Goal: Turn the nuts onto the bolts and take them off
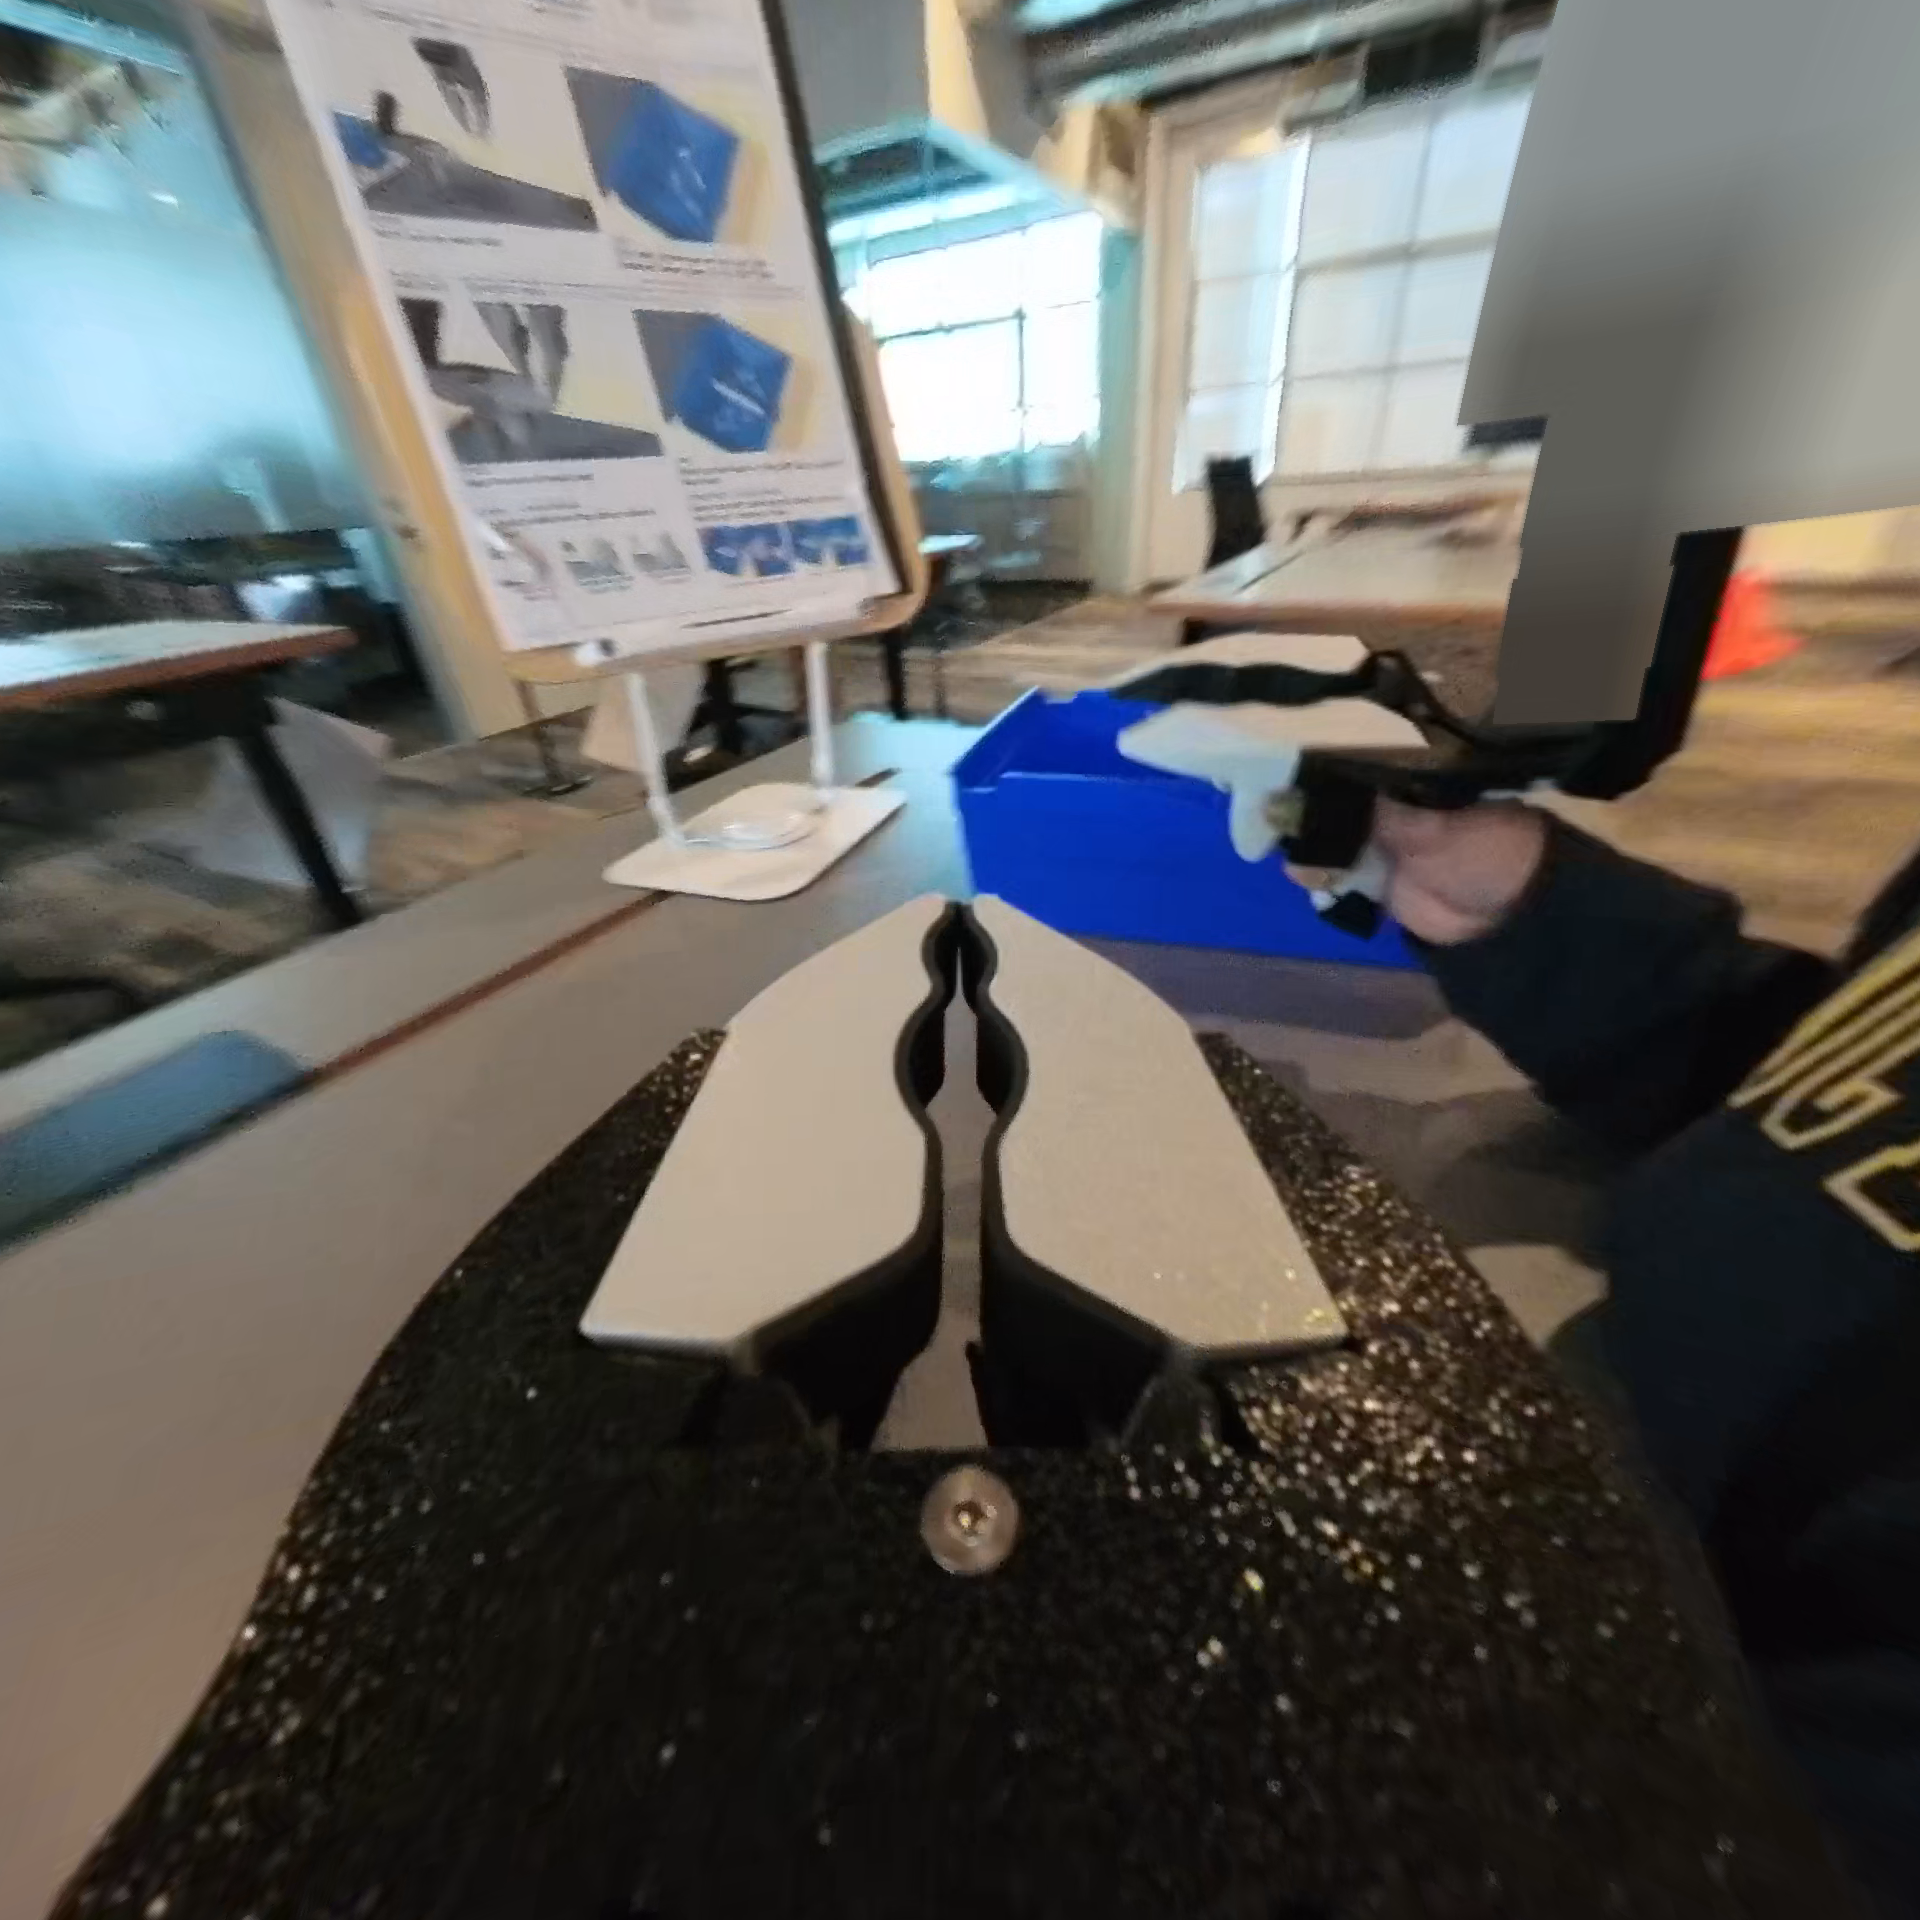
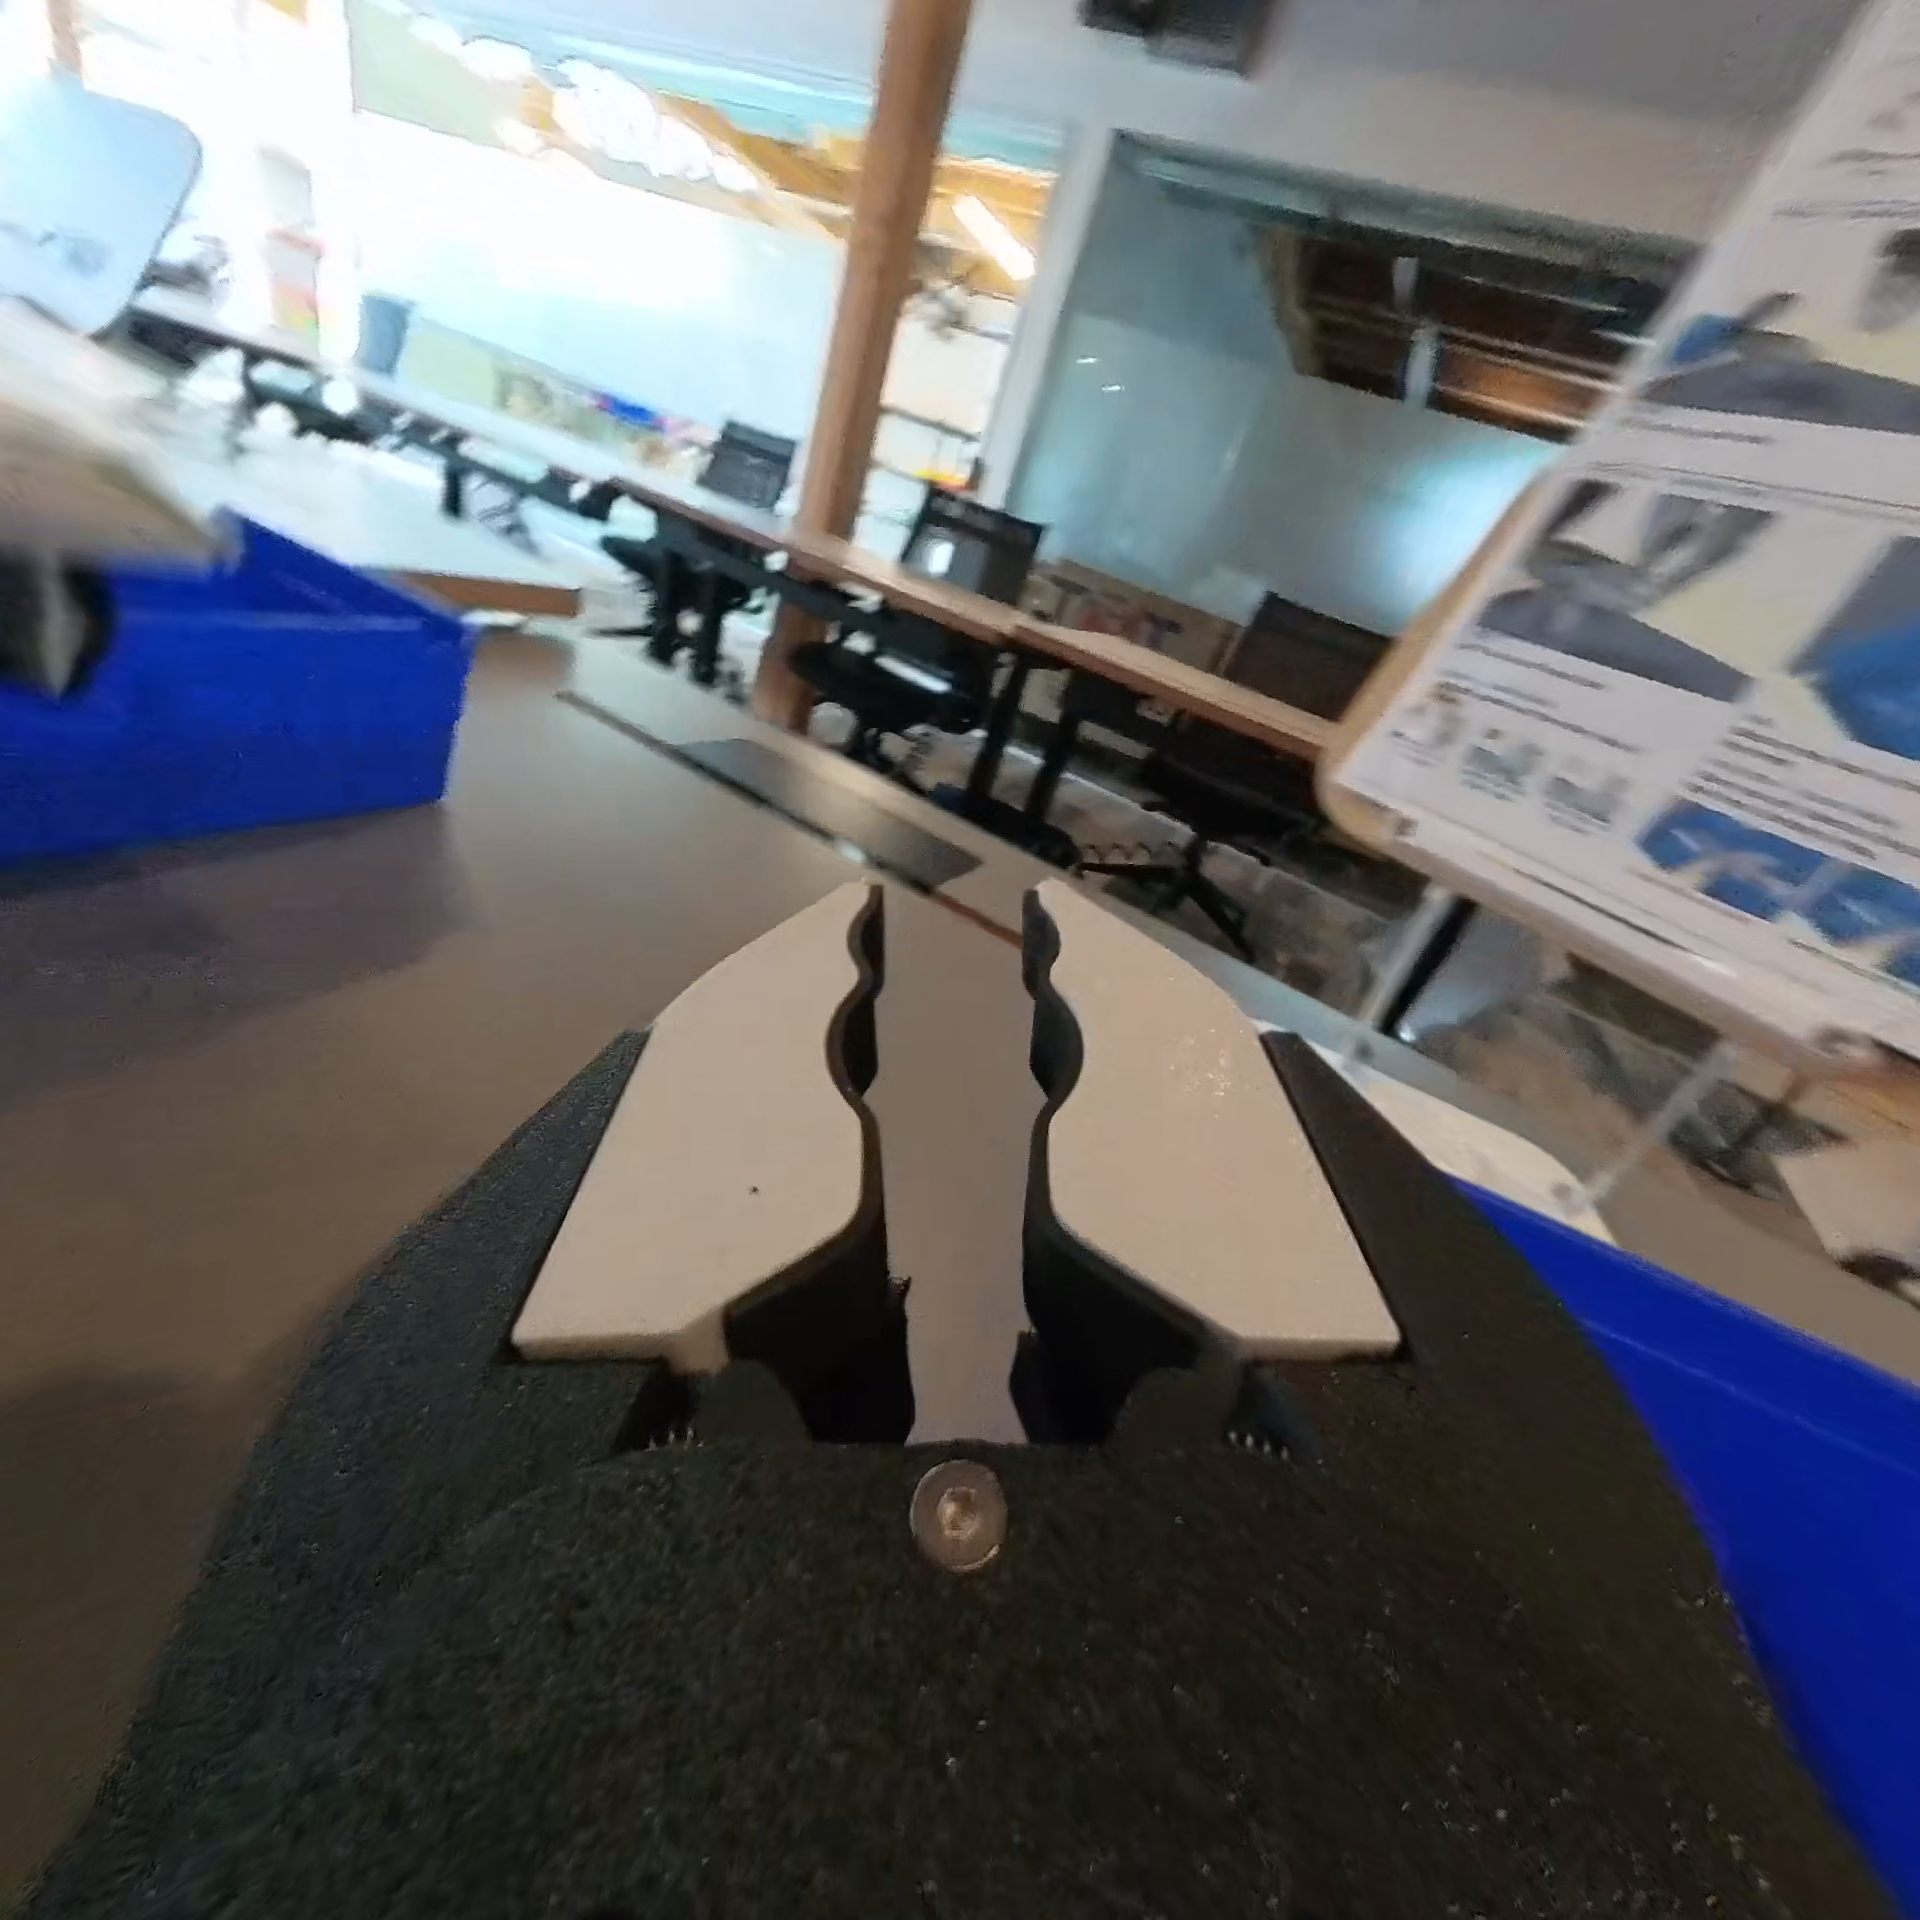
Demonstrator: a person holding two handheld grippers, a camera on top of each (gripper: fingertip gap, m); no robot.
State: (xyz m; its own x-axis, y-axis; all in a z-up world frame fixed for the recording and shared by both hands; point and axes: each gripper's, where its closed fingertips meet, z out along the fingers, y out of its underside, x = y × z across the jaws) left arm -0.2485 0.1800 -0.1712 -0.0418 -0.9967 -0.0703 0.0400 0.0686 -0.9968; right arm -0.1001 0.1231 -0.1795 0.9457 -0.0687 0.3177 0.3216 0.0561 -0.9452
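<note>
Left tongs (image 1: 961, 914): grey flat fingers on a black speckled body, tips pressed together, clenched on nothing, held above the tabletop.
Right tongs (image 2: 951, 904): same grey fingers on a black body, parted with a clear gap between the tips, nothing between them; in the left wrist view the same tool shows at the right, over the blue bin, gripped by a person's hand (image 1: 1455, 873) in a dark sleeve.
Tabletop (image 1: 312, 1226): smooth grey-brown surface under both tools, with a seam running across it.
Blue bin (image 1: 1122, 842): open rectangular blue plastic bin standing on the tabletop ahead and to the right of the left tongs; its inside is not visible.
Second blue edge (image 2: 1714, 1455): a blue plastic wall close beside the right tool's lower right; whether it belongs to another bin I cannot tell.
Instruction board (image 1: 582, 312): white printed sheet with photos on a tilted wooden board, carried by a clear stand with a white base (image 1: 758, 831), just left of the blue bin.
Nuts and bolts: none can be made out in either view.
Surroundings: long office tables (image 2: 935, 592) and black chairs beyond the tabletop, blurred.
</note>
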